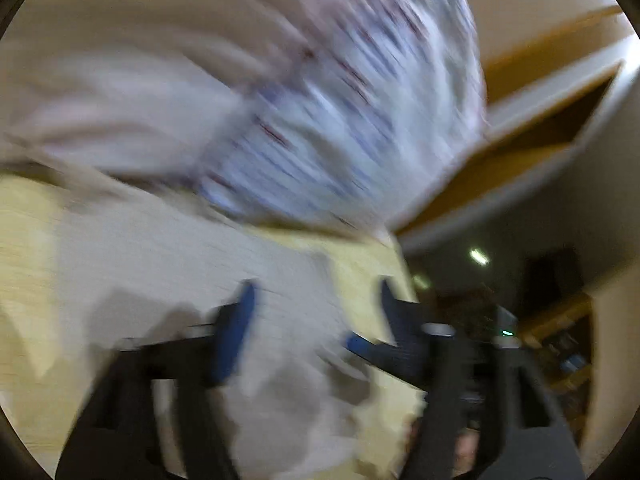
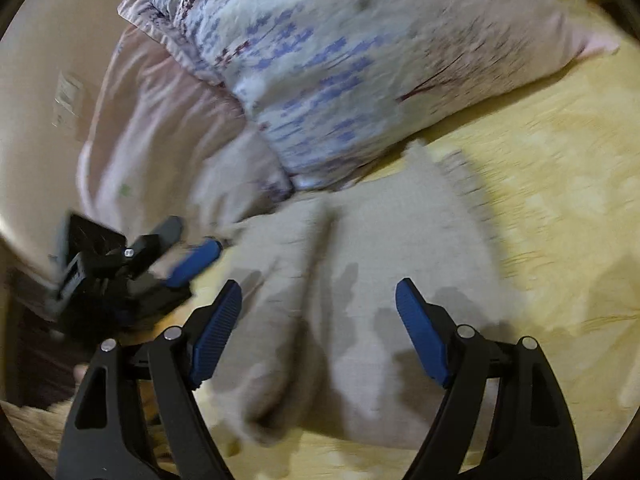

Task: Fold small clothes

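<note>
While both open, empty tools hover over the bed (image 2: 560,168), the beige garment (image 2: 360,280) lies directly below the right tool (image 2: 318,318), running lengthwise toward the pillow (image 2: 340,60); the left tool (image 2: 190,246) waits beside its left edge.

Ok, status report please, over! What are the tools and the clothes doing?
Both tools open, left, right. Beige cloth flat on yellow bed. Pillow close behind.

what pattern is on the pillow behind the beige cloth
White pillow with blue flower sprigs, dark red stems and a pink border; clearest in the right wrist view.
</note>
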`<state>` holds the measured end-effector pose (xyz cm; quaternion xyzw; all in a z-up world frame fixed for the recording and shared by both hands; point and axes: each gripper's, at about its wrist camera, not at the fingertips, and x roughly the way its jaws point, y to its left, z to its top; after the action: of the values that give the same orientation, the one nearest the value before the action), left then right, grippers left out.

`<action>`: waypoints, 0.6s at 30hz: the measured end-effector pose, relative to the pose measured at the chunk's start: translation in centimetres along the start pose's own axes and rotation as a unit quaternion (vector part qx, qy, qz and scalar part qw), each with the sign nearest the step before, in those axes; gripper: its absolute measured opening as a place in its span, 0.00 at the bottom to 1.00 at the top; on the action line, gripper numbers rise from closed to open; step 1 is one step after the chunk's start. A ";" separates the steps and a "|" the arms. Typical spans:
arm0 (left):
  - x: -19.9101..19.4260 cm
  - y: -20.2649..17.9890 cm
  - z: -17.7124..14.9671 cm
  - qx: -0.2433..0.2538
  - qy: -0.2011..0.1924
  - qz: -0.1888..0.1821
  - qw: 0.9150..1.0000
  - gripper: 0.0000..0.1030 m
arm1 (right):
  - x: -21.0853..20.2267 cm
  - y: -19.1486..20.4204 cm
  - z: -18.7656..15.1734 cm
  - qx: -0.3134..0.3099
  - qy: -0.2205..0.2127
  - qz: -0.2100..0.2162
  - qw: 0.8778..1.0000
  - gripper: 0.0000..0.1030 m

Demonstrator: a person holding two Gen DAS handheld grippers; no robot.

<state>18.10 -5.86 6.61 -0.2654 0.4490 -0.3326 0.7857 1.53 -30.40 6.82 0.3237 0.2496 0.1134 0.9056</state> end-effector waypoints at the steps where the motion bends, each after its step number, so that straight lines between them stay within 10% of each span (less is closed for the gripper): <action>1: -0.7 0.9 0.2 -0.003 -0.008 0.028 1.000 0.69 | 0.9 -0.1 0.2 0.015 0.022 0.014 1.000 0.77; 9: -1.4 6.9 -2.2 -0.053 0.033 0.148 0.987 0.69 | 6.2 -0.6 0.0 0.060 0.121 0.034 0.990 0.50; 18: -0.5 7.3 -3.1 -0.054 0.056 0.147 0.986 0.69 | 8.9 -1.0 0.8 0.093 0.105 0.045 0.989 0.36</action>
<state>17.28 -1.17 0.26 -0.2193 0.5434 -0.2032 0.7844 9.60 -28.31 3.37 0.4035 0.3382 0.1635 0.8343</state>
